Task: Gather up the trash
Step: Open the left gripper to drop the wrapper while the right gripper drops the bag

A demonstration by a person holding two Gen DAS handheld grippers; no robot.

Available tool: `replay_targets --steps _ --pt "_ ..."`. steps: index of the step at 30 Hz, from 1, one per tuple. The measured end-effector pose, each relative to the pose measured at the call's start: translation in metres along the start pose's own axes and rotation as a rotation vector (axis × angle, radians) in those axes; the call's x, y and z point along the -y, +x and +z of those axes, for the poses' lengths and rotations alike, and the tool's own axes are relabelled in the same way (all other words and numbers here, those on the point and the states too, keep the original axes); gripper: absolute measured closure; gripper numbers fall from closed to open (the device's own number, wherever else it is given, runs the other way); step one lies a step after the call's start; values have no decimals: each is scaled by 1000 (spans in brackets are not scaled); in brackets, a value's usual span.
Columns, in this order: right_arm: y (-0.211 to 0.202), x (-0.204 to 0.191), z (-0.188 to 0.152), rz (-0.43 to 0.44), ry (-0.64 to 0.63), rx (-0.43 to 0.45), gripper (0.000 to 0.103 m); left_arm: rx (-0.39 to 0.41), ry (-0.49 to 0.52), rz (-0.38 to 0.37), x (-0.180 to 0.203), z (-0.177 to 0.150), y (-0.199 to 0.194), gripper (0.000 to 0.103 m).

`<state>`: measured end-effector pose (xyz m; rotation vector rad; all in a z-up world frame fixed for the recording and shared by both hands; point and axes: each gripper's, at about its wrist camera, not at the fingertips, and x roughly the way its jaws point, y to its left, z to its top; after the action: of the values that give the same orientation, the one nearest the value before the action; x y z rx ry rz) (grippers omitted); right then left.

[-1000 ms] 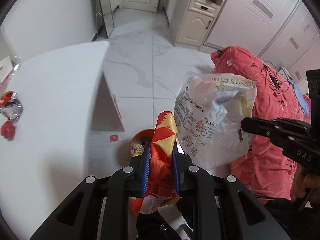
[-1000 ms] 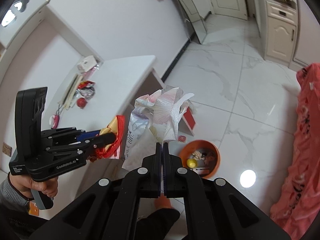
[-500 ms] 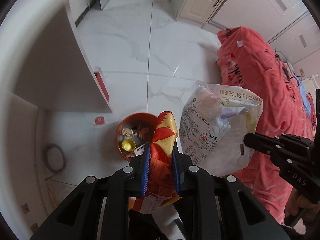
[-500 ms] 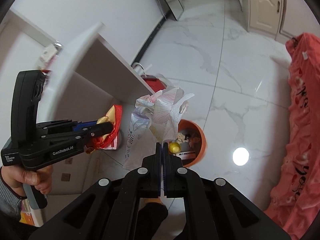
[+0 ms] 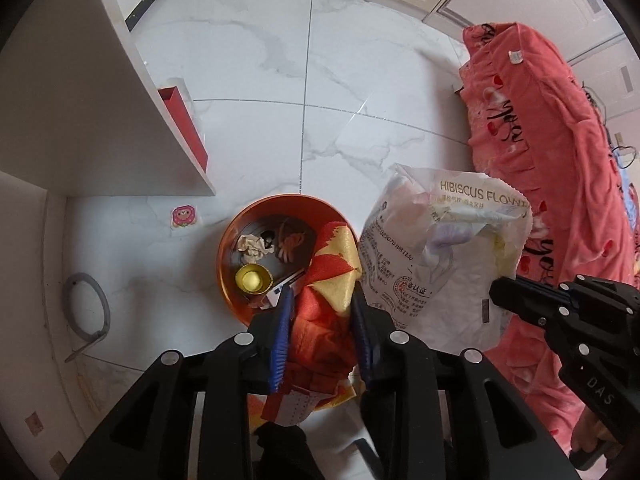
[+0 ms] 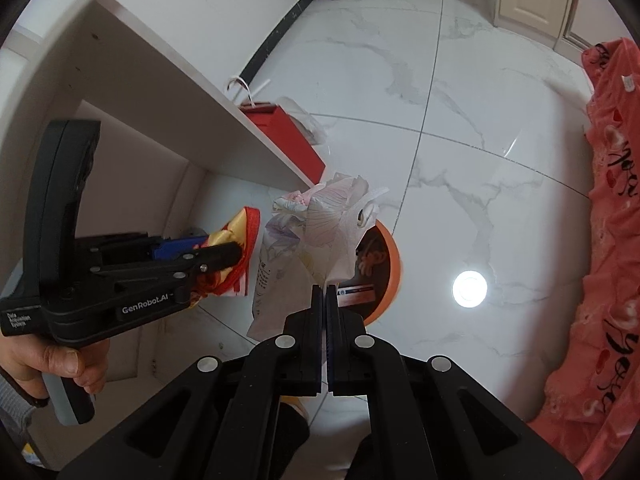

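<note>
White marble floor tiles (image 5: 360, 92) filled the background, with an orange bin (image 5: 236, 240) standing beside a white desk panel (image 5: 120, 120).

Left gripper (image 5: 320, 320): its jaws were opening around a red-and-yellow wrapper (image 5: 332, 276), which sat between the blue pads (image 5: 282, 332) directly above the bin rim. The pads looked to have lost firm contact. This wrapper appeared light, thin and limp; it would probably drop freely on release (though crinkled foil can cling to a pad).

Right gripper (image 6: 324, 296): jaws pressed together, pinching the white printed bag (image 6: 320, 232) by its gathered edge. The bag looked soft, stuffed with paper and light; the bunched neck seemed the soundest hold.

View differences: the left wrist camera showed the bin contents (crumpled paper, a yellow cap) and the bag's printed face. The right wrist camera showed the person's hand (image 6: 60, 364) on the left tool and a red box (image 6: 288, 136) under the desk.
</note>
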<state>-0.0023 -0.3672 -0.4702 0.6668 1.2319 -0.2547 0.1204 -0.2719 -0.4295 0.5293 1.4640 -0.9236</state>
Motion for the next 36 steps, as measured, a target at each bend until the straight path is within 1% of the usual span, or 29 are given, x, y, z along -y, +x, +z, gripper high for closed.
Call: replay_targets --steps 2,4,6,14,15,16,18,21,22,23,25,31,36 --pt "8 0 1 -1 -5 -8 101 3 0 4 -1 2 1 64" --pt "12 -1 2 -2 -6 -16 101 2 -2 4 -2 2 4 64" --pt "14 0 3 -2 -6 -20 101 1 -2 6 -4 3 4 58" --pt "29 -5 15 4 -18 -43 101 -4 -27 13 -12 3 7 57" --pt "31 -5 16 5 -20 -44 100 -10 -32 13 -13 2 9 57" --pt "32 -7 17 2 -22 -44 97 -19 -36 14 -15 1 10 57" --pt "37 -10 20 9 -25 -49 97 -29 -37 20 -16 -1 12 57" --pt "43 -15 22 2 -34 -56 93 -38 -40 24 -21 -3 14 57" --pt "45 -16 23 3 -35 -59 89 -39 -43 26 -22 -3 14 57" --pt "47 -18 24 1 -33 -61 81 -41 -45 26 -23 -3 14 57" --pt "49 -19 24 1 -33 -60 75 -42 -50 26 -25 -3 13 57" --pt "42 -24 22 3 -41 -62 75 -41 -58 29 -28 -6 9 57" --pt "20 -33 23 11 -52 -44 75 -27 -57 23 -23 -9 -5 57"
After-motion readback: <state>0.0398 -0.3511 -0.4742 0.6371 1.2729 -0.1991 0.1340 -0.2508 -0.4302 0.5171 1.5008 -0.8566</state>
